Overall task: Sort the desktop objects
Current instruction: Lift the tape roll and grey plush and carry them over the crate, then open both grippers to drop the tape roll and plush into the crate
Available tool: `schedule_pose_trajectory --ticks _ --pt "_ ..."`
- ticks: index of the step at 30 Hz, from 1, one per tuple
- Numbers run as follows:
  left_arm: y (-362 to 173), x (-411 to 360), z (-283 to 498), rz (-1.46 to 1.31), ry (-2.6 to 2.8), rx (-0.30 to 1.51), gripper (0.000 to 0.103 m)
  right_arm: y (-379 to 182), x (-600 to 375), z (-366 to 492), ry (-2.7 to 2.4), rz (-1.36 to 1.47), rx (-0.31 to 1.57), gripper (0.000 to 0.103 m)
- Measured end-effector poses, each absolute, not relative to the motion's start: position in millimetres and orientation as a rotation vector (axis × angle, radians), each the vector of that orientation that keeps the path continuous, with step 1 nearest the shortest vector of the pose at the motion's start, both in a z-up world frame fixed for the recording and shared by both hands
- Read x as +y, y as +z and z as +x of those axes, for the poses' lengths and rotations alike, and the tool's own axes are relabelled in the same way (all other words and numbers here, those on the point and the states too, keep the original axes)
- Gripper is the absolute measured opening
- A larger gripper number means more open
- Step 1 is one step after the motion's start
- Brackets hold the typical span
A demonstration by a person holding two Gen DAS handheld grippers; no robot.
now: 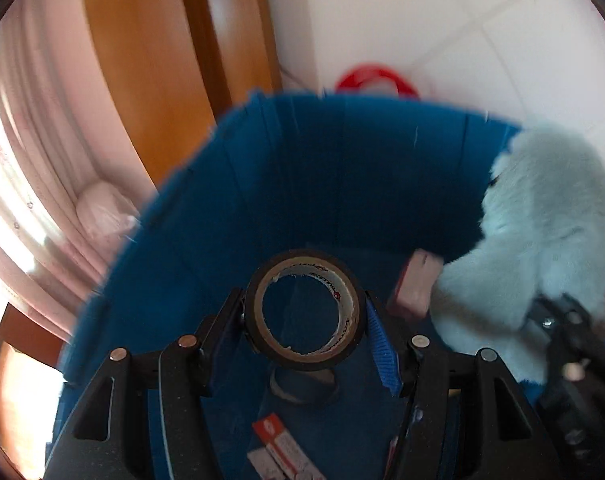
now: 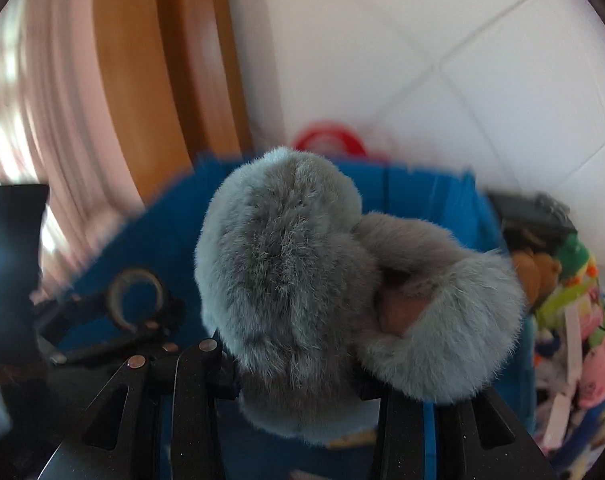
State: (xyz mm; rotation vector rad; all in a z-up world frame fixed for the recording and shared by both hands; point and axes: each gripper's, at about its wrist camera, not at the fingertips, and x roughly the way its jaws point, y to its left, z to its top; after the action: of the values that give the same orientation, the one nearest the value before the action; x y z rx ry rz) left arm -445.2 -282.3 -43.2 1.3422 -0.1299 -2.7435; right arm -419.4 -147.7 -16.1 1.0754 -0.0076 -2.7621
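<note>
Black tape roll [image 1: 302, 310], tan inner core

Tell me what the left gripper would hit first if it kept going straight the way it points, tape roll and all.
Probably the blue bin: the left gripper, shut on the tape roll, points into it, so the inner blue wall or floor comes first. The pink block sits just right of that line; depth is unclear.
</note>
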Motion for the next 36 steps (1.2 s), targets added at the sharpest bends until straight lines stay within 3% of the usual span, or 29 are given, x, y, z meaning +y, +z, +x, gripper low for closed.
schedule_pose_trajectory --ticks 9,13,14,17,18,19,31,36 --pt "-85 -268 -453 1.597 -2.612 -0.214 0.059 -61 -162 -428 -2.709 1.281 0.129 0.038" --pt "-90 -259 -450 1.642 -2.600 -0.243 0.083 -66 -154 -428 -2.707 1.275 0.115 0.042" --pt "-90 -259 -451 1.639 -2.596 -0.253 0.083 -69 -154 -424 -2.714 1.268 0.104 0.043" --pt "-91 -264 -460 1.649 -2.579 -0.262 0.083 -66 -154 -420 -2.728 1.242 0.065 0.064" --pt "-90 -264 -464 1.651 -2.581 -0.246 0.083 -64 -153 -422 -2.732 1.233 0.052 0.080" --pt "-89 -268 -464 1.651 -2.582 -0.232 0.083 -62 -151 -425 -2.747 1.230 0.052 0.085" --pt "-84 -276 -454 1.620 -2.606 -0.177 0.083 -56 -151 -434 -2.783 1.212 0.068 0.103" --pt "-74 -274 -446 1.561 -2.645 -0.172 0.083 -50 -156 -427 -2.790 1.177 0.109 0.103"
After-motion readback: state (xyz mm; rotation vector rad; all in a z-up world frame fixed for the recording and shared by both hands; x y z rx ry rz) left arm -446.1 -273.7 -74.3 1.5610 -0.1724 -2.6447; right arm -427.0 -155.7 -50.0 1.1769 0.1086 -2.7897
